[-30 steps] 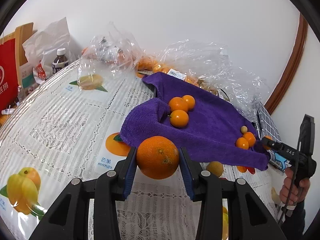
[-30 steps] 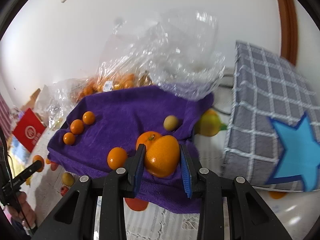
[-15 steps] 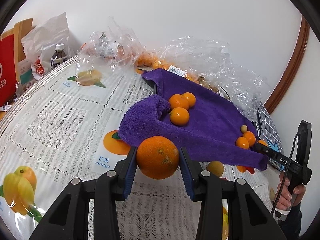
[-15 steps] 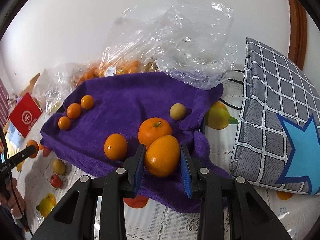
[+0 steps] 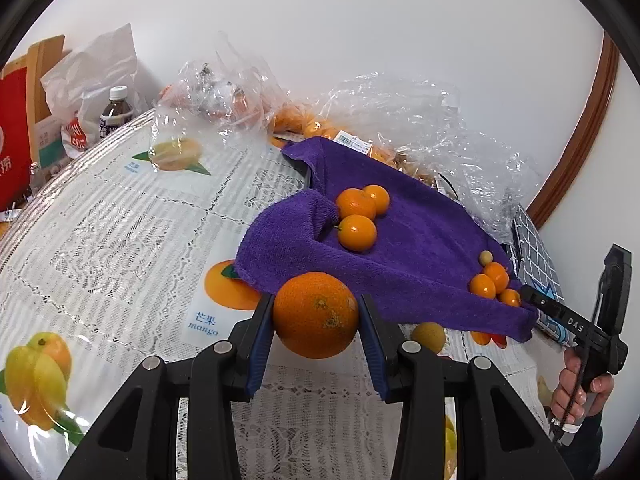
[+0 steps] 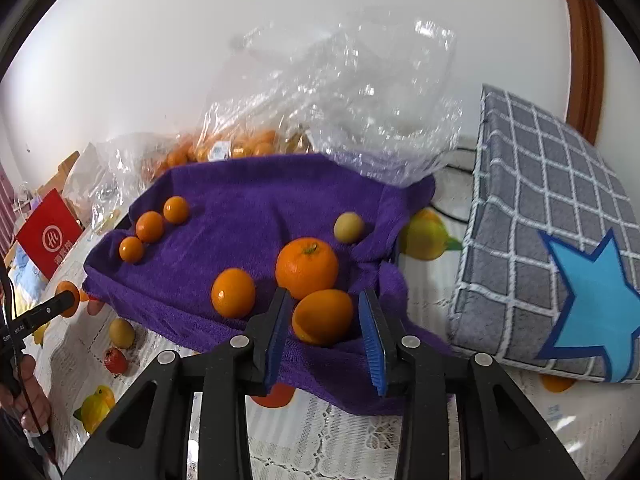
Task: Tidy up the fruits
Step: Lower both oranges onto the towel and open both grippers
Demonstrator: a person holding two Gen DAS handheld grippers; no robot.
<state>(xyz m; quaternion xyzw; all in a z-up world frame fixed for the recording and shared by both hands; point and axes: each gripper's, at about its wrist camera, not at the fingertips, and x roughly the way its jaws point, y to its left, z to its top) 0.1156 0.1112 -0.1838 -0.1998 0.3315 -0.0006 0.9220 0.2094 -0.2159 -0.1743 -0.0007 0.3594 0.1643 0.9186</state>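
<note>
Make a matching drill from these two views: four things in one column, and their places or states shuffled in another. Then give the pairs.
Things
1. big orange
2. oval orange fruit
3. small red fruit
4. pale round fruit

Places
A. on the tablecloth, off the towel
B. on the purple towel, near its back edge
C. clamped in the left tongs
D. between the open right tongs, on the towel

Pairs: 1-C, 2-D, 3-A, 4-B

Each gripper (image 5: pixel 316 354) (image 6: pixel 323 338) has matte black linkage arms with round silver screw heads and ridged blue finger pads (image 5: pixel 260 344). The right hand (image 5: pixel 578 386) shows bare skin, a black cable, white lettering on the handle, perhaps "DAS".
</note>
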